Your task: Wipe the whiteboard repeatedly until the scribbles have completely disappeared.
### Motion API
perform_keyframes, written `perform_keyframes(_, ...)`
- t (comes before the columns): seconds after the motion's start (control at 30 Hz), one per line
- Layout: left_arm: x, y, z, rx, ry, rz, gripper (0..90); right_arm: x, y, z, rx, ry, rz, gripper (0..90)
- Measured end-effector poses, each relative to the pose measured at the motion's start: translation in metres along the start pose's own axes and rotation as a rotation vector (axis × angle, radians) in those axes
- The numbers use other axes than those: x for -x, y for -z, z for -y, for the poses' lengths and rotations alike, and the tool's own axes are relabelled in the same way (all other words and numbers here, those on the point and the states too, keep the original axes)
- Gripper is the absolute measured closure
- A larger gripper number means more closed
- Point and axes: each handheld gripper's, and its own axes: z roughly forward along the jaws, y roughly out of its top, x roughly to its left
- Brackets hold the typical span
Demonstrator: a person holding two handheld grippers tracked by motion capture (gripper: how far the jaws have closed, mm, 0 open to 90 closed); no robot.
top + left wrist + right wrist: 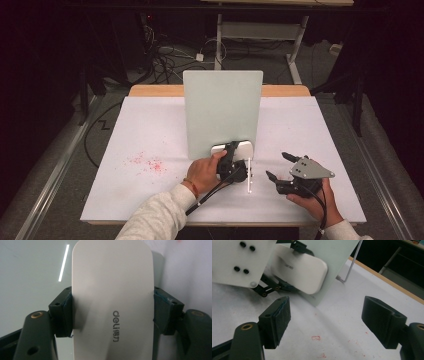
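A pale green-white board (222, 112) stands upright in the middle of the table. My left gripper (232, 150) is shut on a white "deli" eraser (240, 148) and holds it against the board's lower edge. The left gripper view shows the eraser (112, 302) clamped between both pads (65, 312), with the board (30, 270) right behind it. My right gripper (276, 165) is held at the front right, open and with nothing in it. Its own view (327, 322) looks past the jaws to the eraser (299, 267) and the board (334, 255).
Red crumbs or marks (147, 162) dot the white table cover (150, 125) at the left, and some lie under my right gripper (316, 338). The board's thin metal stand leg (352, 263) reaches onto the table. A white bar (249, 176) lies in front of the board.
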Motion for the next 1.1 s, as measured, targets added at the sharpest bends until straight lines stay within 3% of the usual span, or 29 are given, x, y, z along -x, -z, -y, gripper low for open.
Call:
perform_keyframes(0.3, -0.028, 0.003, -0.001, 0.014, 0.070, -0.035, 28.9, 0.001, 0.002, 0.000, 0.004, -0.002, 0.004, 24.1)
perform_keyframes(0.57, -0.043, 0.007, 0.003, 0.001, 0.116, -0.055, 28.8, 0.000, 0.001, -0.001, 0.005, -0.001, 0.000, 24.1)
perform_keyframes(0.7, -0.051, 0.010, 0.008, 0.000, 0.171, -0.057, 28.8, 0.001, 0.002, -0.001, 0.007, -0.006, 0.004, 24.1)
perform_keyframes(0.93, -0.048, 0.012, 0.019, -0.008, 0.205, -0.058, 28.9, 0.001, 0.003, -0.001, 0.008, -0.005, 0.005, 24.1)
perform_keyframes(1.1, -0.040, 0.015, 0.030, -0.031, 0.183, -0.050, 28.9, 0.000, 0.002, -0.001, 0.006, 0.000, 0.003, 24.1)
